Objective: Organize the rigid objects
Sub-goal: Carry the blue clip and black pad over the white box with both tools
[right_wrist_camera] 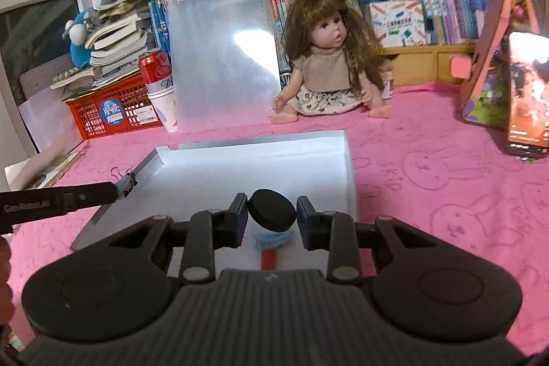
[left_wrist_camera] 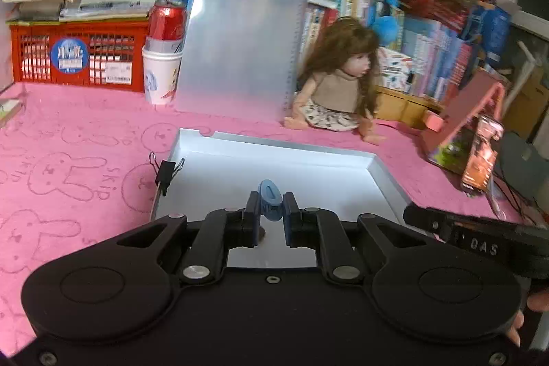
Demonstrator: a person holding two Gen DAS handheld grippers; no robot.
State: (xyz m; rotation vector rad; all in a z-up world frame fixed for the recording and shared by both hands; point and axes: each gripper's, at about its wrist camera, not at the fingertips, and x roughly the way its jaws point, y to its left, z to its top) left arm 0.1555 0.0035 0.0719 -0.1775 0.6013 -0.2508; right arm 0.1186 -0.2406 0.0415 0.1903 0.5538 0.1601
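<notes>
A white shallow tray [left_wrist_camera: 274, 144] lies on the pink cloth. My left gripper [left_wrist_camera: 271, 199] hangs over its near part, shut on a small blue clip [left_wrist_camera: 268, 192]. A black binder clip [left_wrist_camera: 166, 172] sits on the tray's left rim. In the right wrist view my right gripper [right_wrist_camera: 271, 199] is shut on a black round disc [right_wrist_camera: 272, 211], held tilted above the tray [right_wrist_camera: 257, 139]. Under the disc a blue piece [right_wrist_camera: 271, 239] and a red piece [right_wrist_camera: 268, 259] lie in the tray. The left gripper [right_wrist_camera: 120, 187] reaches in from the left, near the binder clip [right_wrist_camera: 129, 181].
Behind the tray a doll [right_wrist_camera: 329, 64] sits beside a leaning translucent clipboard [right_wrist_camera: 223, 57]. A red crate [left_wrist_camera: 79, 54] and a can in a white cup [left_wrist_camera: 164, 57] stand at the back left. A phone [right_wrist_camera: 526, 91] leans on a pink stand at the right. Books and plush toys line the back.
</notes>
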